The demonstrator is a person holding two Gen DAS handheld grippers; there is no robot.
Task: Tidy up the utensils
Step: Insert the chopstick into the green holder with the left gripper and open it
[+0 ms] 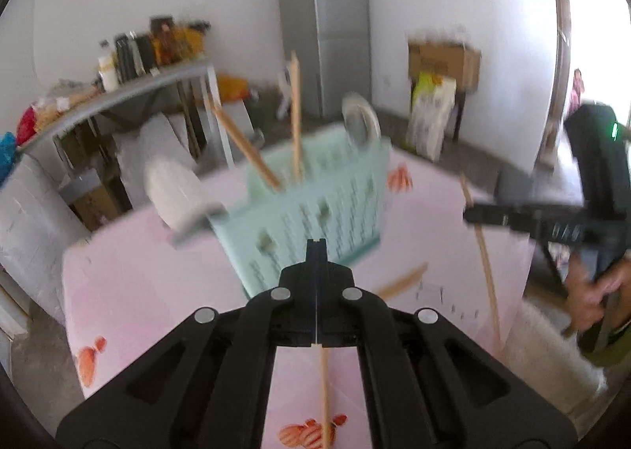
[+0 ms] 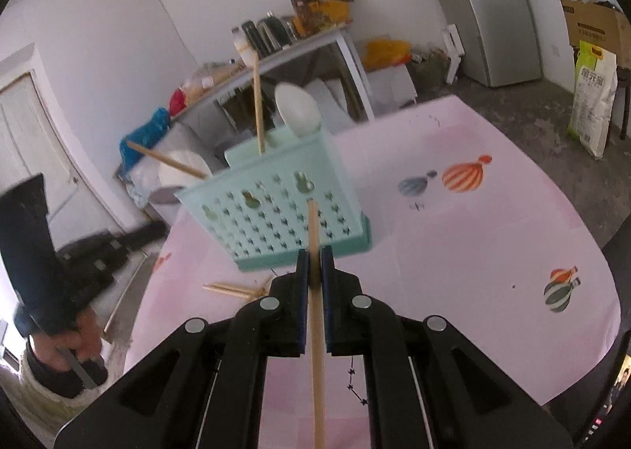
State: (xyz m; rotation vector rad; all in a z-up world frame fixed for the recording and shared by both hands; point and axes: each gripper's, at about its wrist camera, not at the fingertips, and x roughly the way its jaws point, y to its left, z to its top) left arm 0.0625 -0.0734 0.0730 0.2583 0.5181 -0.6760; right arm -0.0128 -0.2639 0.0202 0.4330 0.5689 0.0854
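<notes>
Both grippers are mid-delivery, the right gripper [image 2: 314, 251] clamped on a chopstick [image 2: 313, 228] and the left gripper [image 1: 316, 247] seemingly pinching another chopstick [image 1: 324, 390] through the blur, each needing tipping upright over the mint holder [image 2: 276, 208].

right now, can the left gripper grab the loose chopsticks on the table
Probably not: the left gripper is shut on a chopstick, though nothing blocks the loose chopsticks beside the basket.
</notes>
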